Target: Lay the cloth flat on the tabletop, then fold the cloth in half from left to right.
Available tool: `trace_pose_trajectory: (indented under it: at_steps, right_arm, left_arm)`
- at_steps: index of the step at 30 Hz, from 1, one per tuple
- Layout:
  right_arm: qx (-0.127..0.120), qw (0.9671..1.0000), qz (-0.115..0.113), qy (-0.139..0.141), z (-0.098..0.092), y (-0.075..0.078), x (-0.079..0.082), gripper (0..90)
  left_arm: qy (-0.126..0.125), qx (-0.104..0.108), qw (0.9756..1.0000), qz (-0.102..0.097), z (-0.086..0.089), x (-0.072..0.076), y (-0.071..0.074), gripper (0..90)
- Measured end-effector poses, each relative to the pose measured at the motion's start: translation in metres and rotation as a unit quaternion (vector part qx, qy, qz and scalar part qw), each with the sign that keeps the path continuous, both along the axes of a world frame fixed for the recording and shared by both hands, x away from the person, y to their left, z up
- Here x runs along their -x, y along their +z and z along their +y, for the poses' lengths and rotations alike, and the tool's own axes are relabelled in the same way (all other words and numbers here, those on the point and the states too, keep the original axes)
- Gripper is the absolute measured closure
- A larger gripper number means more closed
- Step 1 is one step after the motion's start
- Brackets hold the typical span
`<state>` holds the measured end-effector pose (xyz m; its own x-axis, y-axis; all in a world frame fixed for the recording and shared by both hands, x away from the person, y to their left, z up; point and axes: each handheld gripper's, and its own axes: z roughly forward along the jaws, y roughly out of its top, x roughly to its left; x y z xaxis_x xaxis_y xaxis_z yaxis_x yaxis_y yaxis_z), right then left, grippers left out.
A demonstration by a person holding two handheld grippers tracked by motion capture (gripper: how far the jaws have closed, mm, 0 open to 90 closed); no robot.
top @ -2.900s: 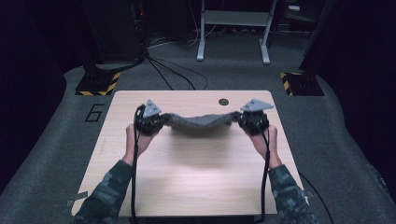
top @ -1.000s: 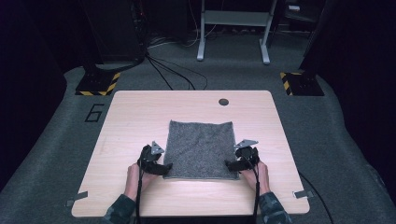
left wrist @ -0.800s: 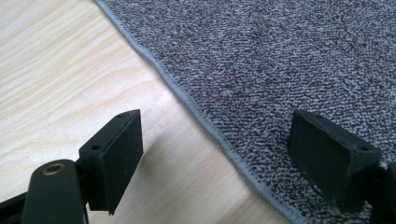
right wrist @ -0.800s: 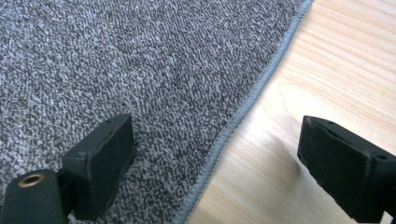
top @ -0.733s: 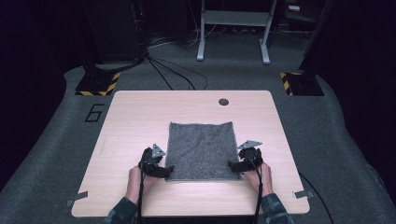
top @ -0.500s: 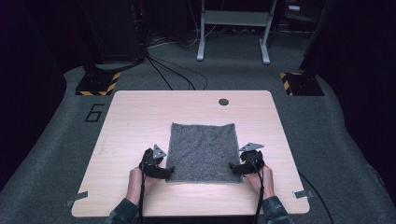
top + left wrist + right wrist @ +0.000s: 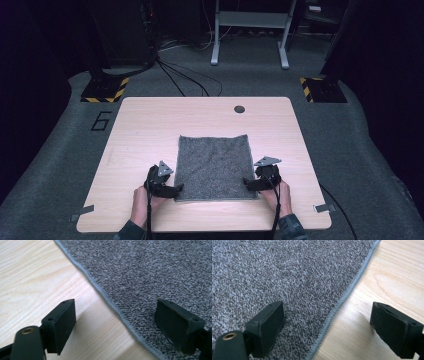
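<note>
The left tongs (image 7: 176, 189) and the right tongs (image 7: 247, 183) both stand with jaws apart, gripping nothing, one at each near corner of the flat grey speckled rectangular carpet piece (image 7: 214, 165). In each gripper view the cloth's stitched grey edge (image 7: 110, 302) runs between the two black jaws. The carpet piece lies spread on the pale wooden surface (image 7: 145, 130), nearer the person's side, its slightly longer axis pointing away from the person toward the small dark round hole (image 7: 239, 109).
</note>
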<state>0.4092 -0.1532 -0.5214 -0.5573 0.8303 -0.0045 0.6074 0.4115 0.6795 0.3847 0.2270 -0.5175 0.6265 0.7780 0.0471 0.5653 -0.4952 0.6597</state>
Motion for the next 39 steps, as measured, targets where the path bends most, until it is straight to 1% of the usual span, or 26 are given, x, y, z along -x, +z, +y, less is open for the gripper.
trace_pose_trajectory:
  at_steps: [1,2,3,5,8,11,12,13,14,15,17,18,19,21,24,25,27,29,30,31,32,33,34,36,38,39]
  right_arm:
    - [0.002,1.0,-0.004,0.007,-0.001,0.0,-0.001,11.3]
    - [0.007,0.9999,-0.003,0.008,-0.001,0.001,-0.001,11.7]
    - [0.008,0.9999,-0.006,0.008,-0.001,0.003,-0.001,11.8]
    - [-0.003,0.9999,-0.009,0.008,-0.002,0.008,0.002,12.0]
    - [-0.013,0.9997,-0.017,0.01,0.0,0.017,0.007,12.4]
    - [-0.019,0.9993,-0.024,0.023,0.006,0.025,0.012,12.4]
    - [-0.018,0.999,-0.024,0.034,0.008,0.027,0.013,12.4]
    - [-0.022,0.9988,-0.024,0.036,0.013,0.029,0.015,12.2]
    - [-0.022,0.9984,-0.027,0.045,0.018,0.031,0.016,12.2]
    - [-0.024,0.998,-0.028,0.051,0.023,0.032,0.018,12.0]
    - [-0.026,0.997,-0.03,0.066,0.035,0.034,0.022,12.4]
    - [-0.027,0.9963,-0.032,0.075,0.042,0.034,0.024,12.3]
    - [-0.027,0.9956,-0.03,0.084,0.049,0.034,0.025,12.0]
    - [-0.026,0.9941,-0.029,0.101,0.063,0.033,0.029,11.6]
    - [-0.031,0.9915,-0.028,0.123,0.082,0.032,0.032,11.1]
    - [-0.035,0.9906,-0.028,0.129,0.088,0.031,0.032,11.0]
    - [-0.036,0.9895,-0.024,0.138,0.098,0.03,0.033,11.0]
    - [-0.035,0.9878,-0.023,0.15,0.109,0.03,0.033,11.0]
    - [-0.034,0.9866,-0.025,0.158,0.113,0.031,0.033,11.1]
    - [-0.035,0.9862,-0.023,0.16,0.116,0.031,0.034,11.2]
    - [-0.037,0.9849,-0.026,0.167,0.121,0.031,0.034,11.2]
    - [-0.036,0.9843,-0.024,0.171,0.125,0.032,0.034,11.3]
    - [-0.035,0.9838,-0.022,0.174,0.129,0.032,0.035,11.4]
    - [-0.037,0.9833,-0.015,0.178,0.136,0.032,0.036,11.6]
    - [-0.036,0.9805,-0.016,0.193,0.146,0.031,0.037,12.3]
    - [-0.033,0.9798,-0.016,0.196,0.149,0.031,0.037,12.8]
  left_arm:
    - [0.005,0.005,1.0,-0.006,0.001,0.0,0.002,14.6]
    - [0.005,0.0,0.9999,-0.012,0.003,-0.001,0.005,14.2]
    - [0.01,0.007,0.9997,-0.019,0.005,-0.001,0.009,14.2]
    - [0.018,0.016,0.9994,-0.027,0.01,-0.004,0.015,14.0]
    - [0.021,0.034,0.9988,-0.028,0.016,-0.011,0.022,13.1]
    - [0.019,0.048,0.9984,-0.024,0.021,-0.022,0.025,12.0]
    - [0.018,0.052,0.9982,-0.022,0.022,-0.026,0.026,11.8]
    - [0.019,0.055,0.9981,-0.022,0.023,-0.03,0.026,10.9]
    - [0.019,0.064,0.9976,-0.015,0.024,-0.034,0.026,10.5]
    - [0.019,0.065,0.9976,-0.013,0.024,-0.039,0.026,10.4]
    - [0.028,0.062,0.9975,-0.017,0.023,-0.046,0.025,10.4]
    - [0.025,0.053,0.9982,-0.013,0.023,-0.05,0.027,10.5]
    - [0.033,0.063,0.9974,-0.012,0.022,-0.054,0.026,10.5]
    - [0.031,0.058,0.9977,-0.013,0.022,-0.06,0.026,10.4]
    - [0.032,0.063,0.9975,-0.009,0.02,-0.071,0.024,10.5]
    - [0.032,0.061,0.9975,-0.014,0.019,-0.074,0.024,10.5]
    - [0.025,0.058,0.998,-0.005,0.019,-0.082,0.024,10.0]
    - [0.03,0.067,0.9973,-0.003,0.018,-0.088,0.023,8.8]
    - [0.031,0.067,0.9973,-0.004,0.018,-0.09,0.023,8.9]
    - [0.028,0.066,0.9974,-0.003,0.018,-0.094,0.023,9.3]
    - [0.029,0.072,0.997,0.003,0.018,-0.098,0.022,9.2]
    - [0.031,0.076,0.9966,0.008,0.018,-0.101,0.021,9.2]
    - [0.035,0.08,0.9962,0.006,0.017,-0.104,0.02,9.2]
    - [0.032,0.077,0.9964,0.01,0.017,-0.109,0.019,9.6]
    - [0.033,0.087,0.9955,0.017,0.016,-0.115,0.019,10.4]
    - [0.03,0.087,0.9955,0.021,0.016,-0.117,0.019,12.1]
